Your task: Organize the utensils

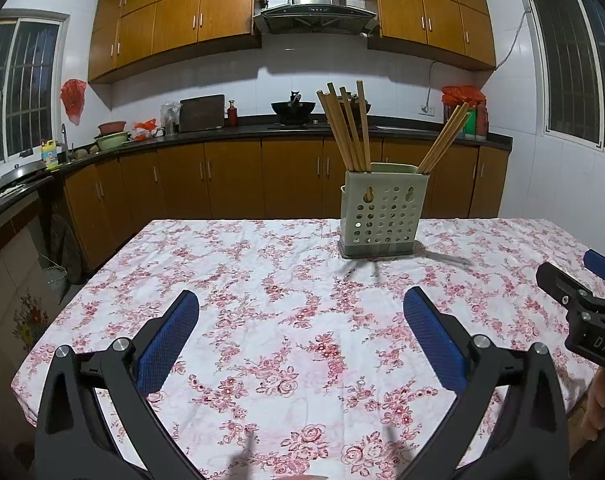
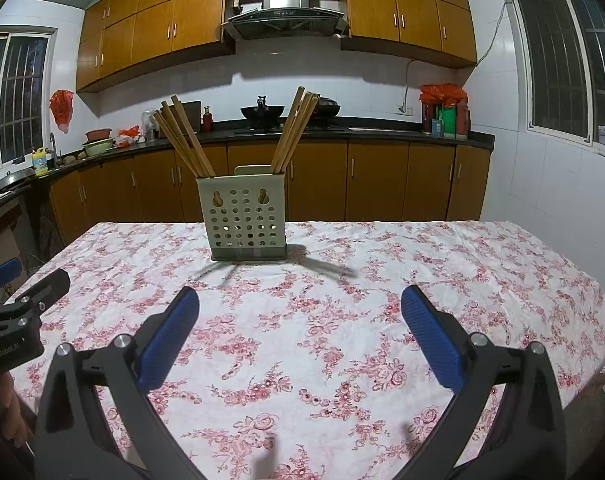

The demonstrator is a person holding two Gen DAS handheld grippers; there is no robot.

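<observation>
On the floral tablecloth (image 1: 286, 280) the perforated chopstick holder (image 1: 382, 216) stands, bamboo chopsticks (image 1: 348, 132) leaning in two bunches. Both your left gripper (image 1: 302, 336) and right gripper (image 2: 300, 332) hover spread, empty. They look light, stiff and slippery; pinch near the upper ends

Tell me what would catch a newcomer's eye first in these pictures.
Probably the pale green utensil holder standing upright toward the far side of the floral tablecloth, with wooden chopsticks fanning out in two bunches. Next, the open left gripper and right gripper hovering empty over the near side.
</observation>
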